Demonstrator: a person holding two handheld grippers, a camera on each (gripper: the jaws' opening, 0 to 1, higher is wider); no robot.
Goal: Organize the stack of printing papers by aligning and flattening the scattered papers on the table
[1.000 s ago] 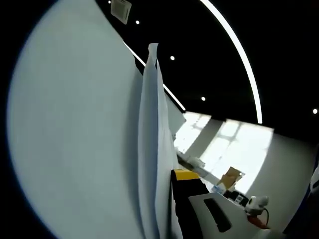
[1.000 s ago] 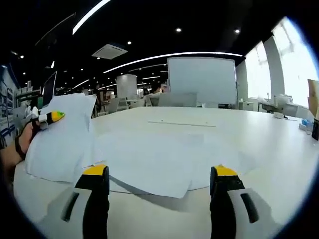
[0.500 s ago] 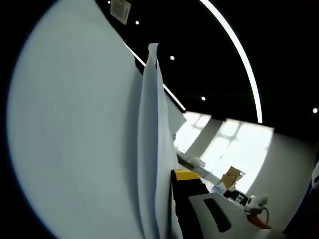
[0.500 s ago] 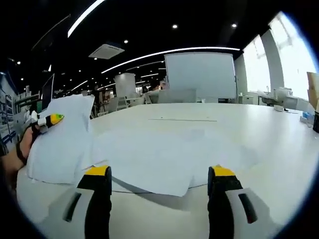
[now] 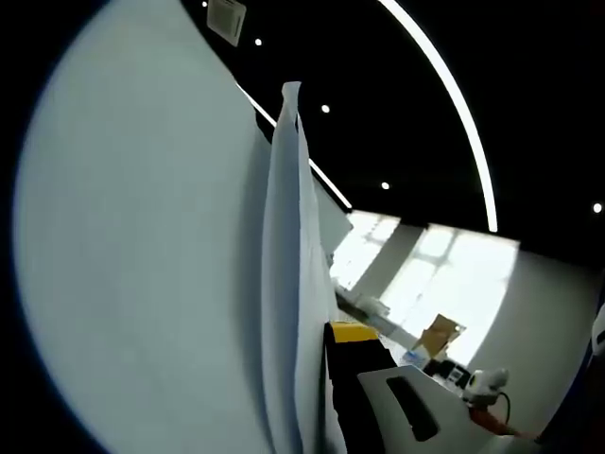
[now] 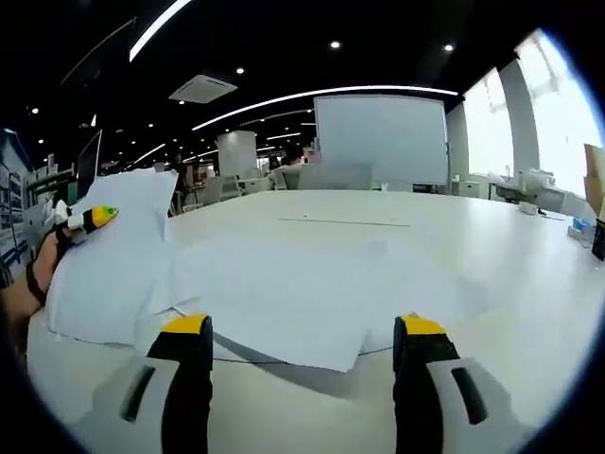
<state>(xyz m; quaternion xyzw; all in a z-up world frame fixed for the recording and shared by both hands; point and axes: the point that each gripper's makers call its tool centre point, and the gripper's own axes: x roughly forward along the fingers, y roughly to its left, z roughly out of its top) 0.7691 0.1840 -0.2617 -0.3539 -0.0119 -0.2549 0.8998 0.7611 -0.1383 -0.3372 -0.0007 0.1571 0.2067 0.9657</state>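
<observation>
White papers (image 6: 312, 303) lay spread on the table (image 6: 510, 284) beyond my right gripper (image 6: 301, 378), jaws apart; my left gripper (image 6: 93, 219) clamped a raised sheaf (image 6: 113, 255) beside them.

White papers (image 6: 302, 303) flat on table; some (image 6: 109, 255) lifted, approx upright.

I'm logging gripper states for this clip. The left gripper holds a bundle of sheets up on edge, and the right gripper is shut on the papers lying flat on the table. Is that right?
Not quite. The right gripper is open: in the right gripper view its jaws stand apart above the table, short of the flat papers. The left gripper does hold a bundle of sheets up on edge.
</observation>
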